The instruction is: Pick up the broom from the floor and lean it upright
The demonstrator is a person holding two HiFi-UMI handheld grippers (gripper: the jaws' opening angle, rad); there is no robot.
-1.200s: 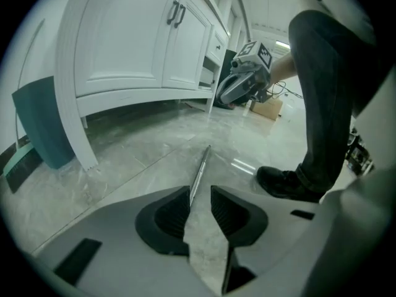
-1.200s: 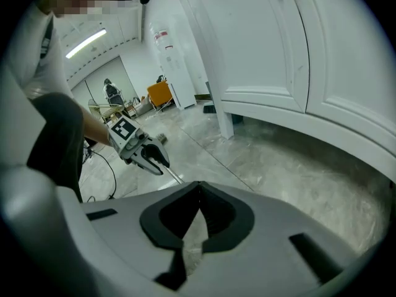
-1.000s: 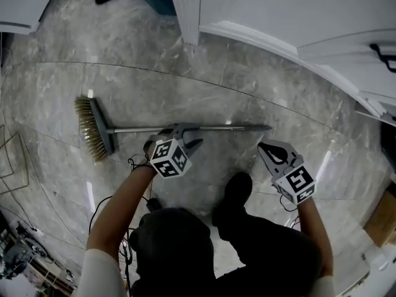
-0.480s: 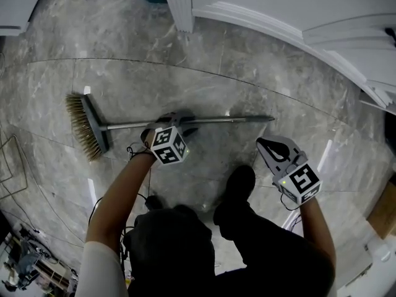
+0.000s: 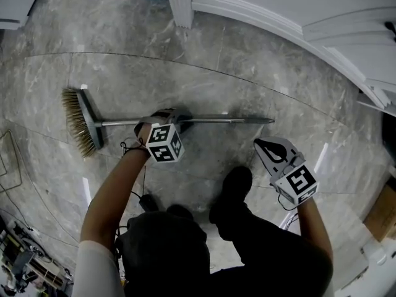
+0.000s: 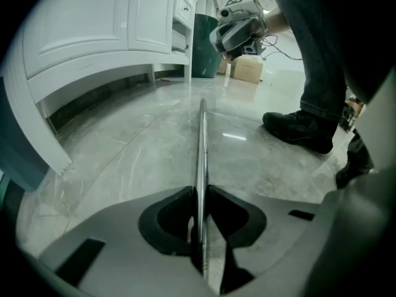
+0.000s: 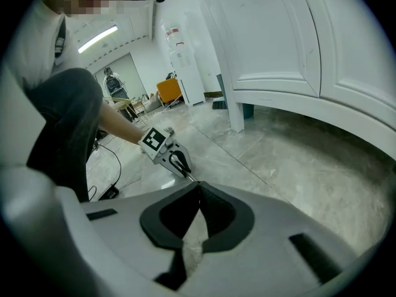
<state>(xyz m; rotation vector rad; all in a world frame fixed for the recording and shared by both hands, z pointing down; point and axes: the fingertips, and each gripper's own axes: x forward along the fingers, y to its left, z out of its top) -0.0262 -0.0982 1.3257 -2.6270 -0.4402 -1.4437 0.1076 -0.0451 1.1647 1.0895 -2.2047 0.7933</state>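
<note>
The broom handle (image 5: 216,120), lying on the marble floor (image 5: 185,54), is pinched by the closing left tongs (image 6: 199,193); the right tongs (image 7: 199,186) are clenched, empty.

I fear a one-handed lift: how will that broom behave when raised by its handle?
Probably stiff: the broom has a metal-looking handle. The left gripper is closing its jaws on it about mid-handle, so the brush head end may dip. The shiny shaft could slip.

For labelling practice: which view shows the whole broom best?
Head view: the broom lies whole, end to end. Left gripper view shows only its handle between closing fingers; right gripper view, a short handle stretch.
</note>
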